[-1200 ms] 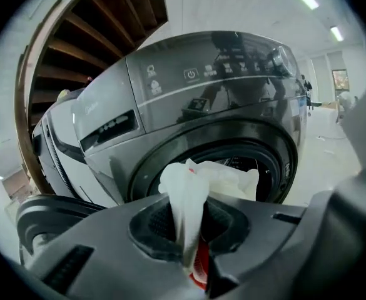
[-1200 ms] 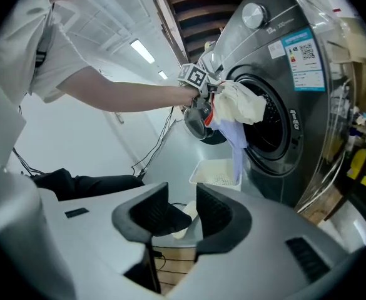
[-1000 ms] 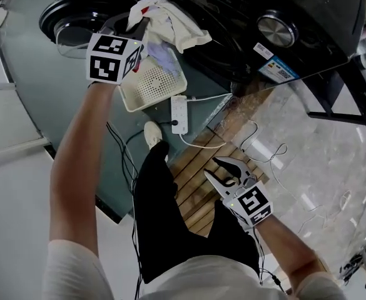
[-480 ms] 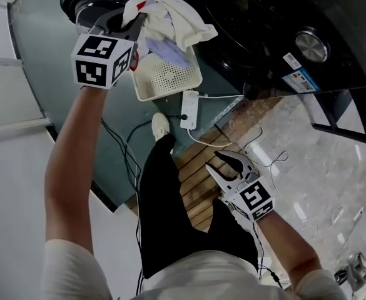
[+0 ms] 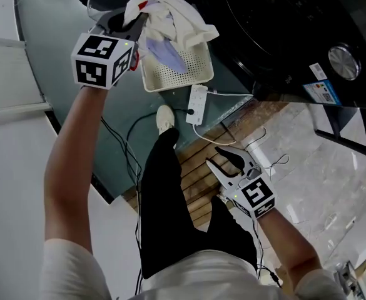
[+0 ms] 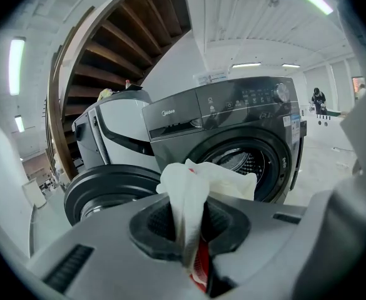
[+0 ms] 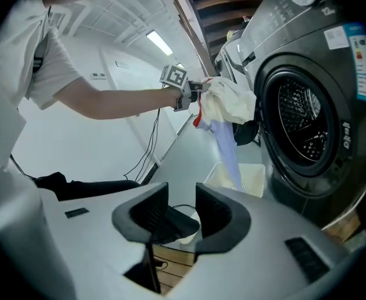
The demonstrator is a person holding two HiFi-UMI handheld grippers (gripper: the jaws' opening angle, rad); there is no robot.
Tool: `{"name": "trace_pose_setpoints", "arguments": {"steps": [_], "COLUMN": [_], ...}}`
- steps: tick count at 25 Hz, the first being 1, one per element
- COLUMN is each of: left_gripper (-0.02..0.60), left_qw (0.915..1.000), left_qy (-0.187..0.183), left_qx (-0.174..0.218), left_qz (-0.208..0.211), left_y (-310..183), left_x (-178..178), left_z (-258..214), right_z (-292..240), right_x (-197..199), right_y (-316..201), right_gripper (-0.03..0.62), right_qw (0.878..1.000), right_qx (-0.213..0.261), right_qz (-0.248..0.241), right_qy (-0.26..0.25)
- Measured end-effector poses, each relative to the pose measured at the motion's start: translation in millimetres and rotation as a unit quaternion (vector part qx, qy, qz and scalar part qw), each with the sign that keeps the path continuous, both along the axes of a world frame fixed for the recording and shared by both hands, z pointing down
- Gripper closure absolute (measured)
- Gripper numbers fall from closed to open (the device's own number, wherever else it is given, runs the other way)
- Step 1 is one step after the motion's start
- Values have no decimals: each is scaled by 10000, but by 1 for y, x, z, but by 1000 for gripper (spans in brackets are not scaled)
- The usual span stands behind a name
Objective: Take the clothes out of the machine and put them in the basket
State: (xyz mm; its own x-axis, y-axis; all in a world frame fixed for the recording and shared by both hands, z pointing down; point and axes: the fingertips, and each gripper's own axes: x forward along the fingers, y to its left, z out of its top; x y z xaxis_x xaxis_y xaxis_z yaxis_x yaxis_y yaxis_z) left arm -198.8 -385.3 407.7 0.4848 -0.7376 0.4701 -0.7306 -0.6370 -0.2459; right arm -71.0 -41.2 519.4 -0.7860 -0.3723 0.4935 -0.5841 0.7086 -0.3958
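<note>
My left gripper is shut on a bundle of clothes: white and cream cloth with a lavender piece and a red patch. The bundle hangs above the white perforated basket on the floor. In the left gripper view the white cloth is pinched between the jaws, with the grey washing machine and its open drum behind. My right gripper is low, over the wooden slats, open and holding nothing. The right gripper view shows the bundle dangling over the basket.
The machine's round door hangs open at the left of the drum. A white power strip and cables lie on the floor beside the basket. The person's shoe and dark trouser leg stand between the grippers.
My left gripper has swung the clothes bundle sideways away from the machine's front, still shut on it. The right gripper has drifted a little and stays open.
</note>
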Motion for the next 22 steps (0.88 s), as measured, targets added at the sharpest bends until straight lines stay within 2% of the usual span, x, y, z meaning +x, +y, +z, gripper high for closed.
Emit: {"name": "trace_pose_setpoints", "arguments": {"steps": [4, 12, 22], "left_gripper": [541, 540, 538], "left_qw": [9998, 9968, 9852], "left_qy": [30, -29, -43], "left_qx": [-159, -753, -1626], "left_qz": [-131, -274, -541], "left_y": [-1, 8, 8], "left_x": [-17, -39, -58], "left_z": [29, 126, 260], "right_z": [8, 33, 72], "right_x": [-10, -28, -39], "right_y": [-6, -22, -42], "right_gripper": [457, 457, 457], "right_qw": [10000, 9999, 9991], "right_qx": [-48, -116, -381], "right_qz": [-37, -90, -19], "right_qy": [23, 68, 163]}}
